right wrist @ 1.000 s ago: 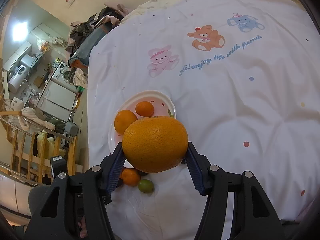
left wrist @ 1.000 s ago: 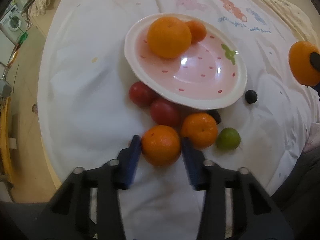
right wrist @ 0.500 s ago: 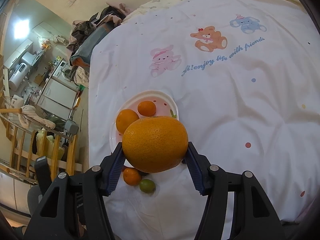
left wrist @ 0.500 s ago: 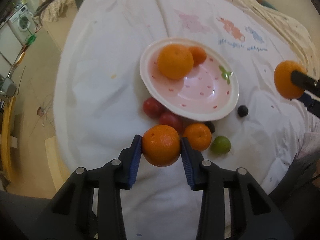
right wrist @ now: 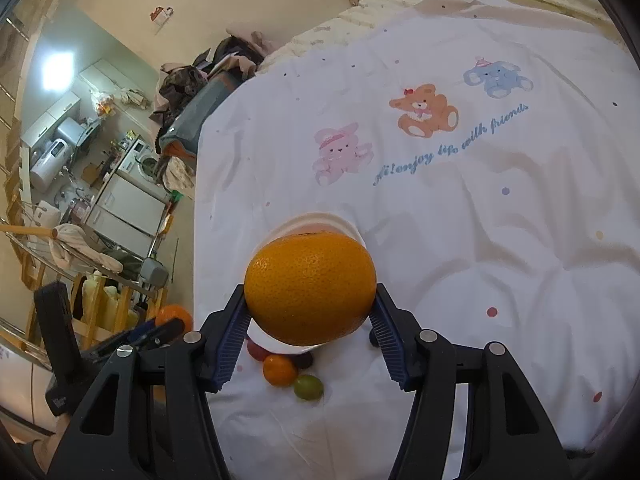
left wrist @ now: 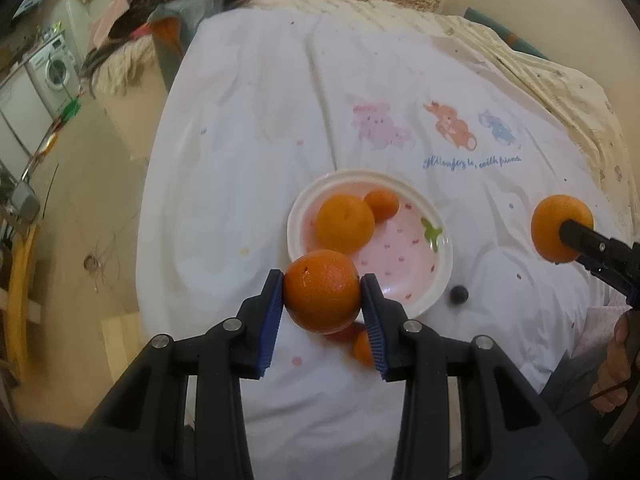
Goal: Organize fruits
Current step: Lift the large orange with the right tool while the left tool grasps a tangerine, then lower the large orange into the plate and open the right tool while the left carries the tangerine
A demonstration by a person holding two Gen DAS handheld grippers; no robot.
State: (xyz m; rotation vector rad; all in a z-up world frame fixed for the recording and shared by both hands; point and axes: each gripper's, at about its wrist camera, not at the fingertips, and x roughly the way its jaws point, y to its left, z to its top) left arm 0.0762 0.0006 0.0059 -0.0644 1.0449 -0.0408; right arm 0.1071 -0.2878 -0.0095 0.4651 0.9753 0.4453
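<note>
Fingers of your left gripper [left wrist: 322, 295] clamp a small orange [left wrist: 322, 290] at frame centre, above the plate [left wrist: 442, 276] rim; your right gripper [right wrist: 310, 312] grips a large orange [right wrist: 310, 288], lower centre.

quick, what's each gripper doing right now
left gripper: shut on a mandarin
right gripper: shut on a large orange

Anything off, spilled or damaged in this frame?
Nothing spilled or damaged. The plate sits tilted on the soft, wrinkled bedsheet, two oranges rolled to one side. Left gripper and right gripper each clamp an orange cleanly.
</note>
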